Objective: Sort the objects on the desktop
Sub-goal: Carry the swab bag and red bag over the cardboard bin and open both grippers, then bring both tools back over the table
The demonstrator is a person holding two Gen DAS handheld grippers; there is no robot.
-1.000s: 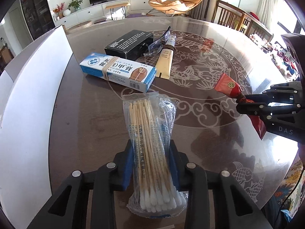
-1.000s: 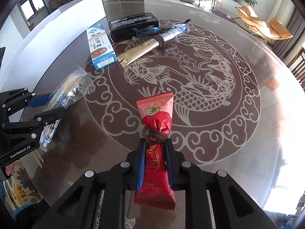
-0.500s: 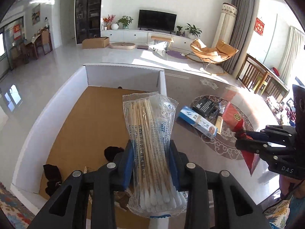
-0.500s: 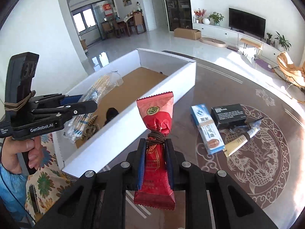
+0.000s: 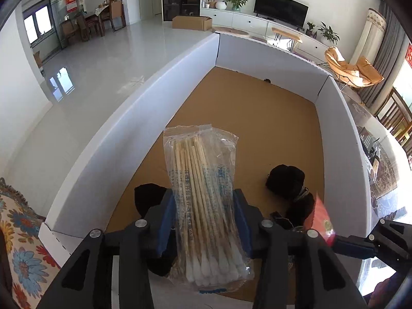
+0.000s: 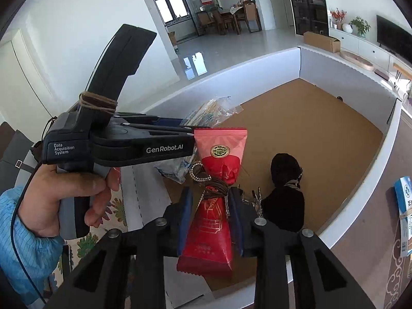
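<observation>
A: Left gripper (image 5: 204,221), black with blue pads, is clamped on a clear plastic pack of wooden cotton swabs (image 5: 204,206). Jaws narrowed to the pack's width, cotton tips toward the camera, sealed end pointing to 12 o'clock.

B: Where does the pack sit?

A: Held above the near end of a large white-walled cardboard box with a brown floor (image 5: 257,134). Whether it touches the floor, cannot tell.

B: Right gripper?

A: Right gripper (image 6: 209,216), same build, is closed on a red foil sachet with a gold round emblem (image 6: 219,170), pinching it at the waist where a brown cord (image 6: 216,190) is wound. Sachet upright in the right wrist view, top edge at 12 o'clock, also over the box's near end.

B: Anything in the box?

A: Black fabric bundle (image 6: 284,172) on the floor at about 2 o'clock from the sachet, a second dark lump (image 5: 148,198) at 9 o'clock from the swab pack. Some beaded chain (image 6: 197,172) just beside the sachet, at its 9 o'clock.

B: Outside the box?

A: Blue-and-white carton with a rubber band (image 6: 404,216) on the patterned dark table (image 6: 360,257), far at 3 o'clock. Left hand (image 6: 69,198), blue sleeve, grips the left tool's handle.
</observation>
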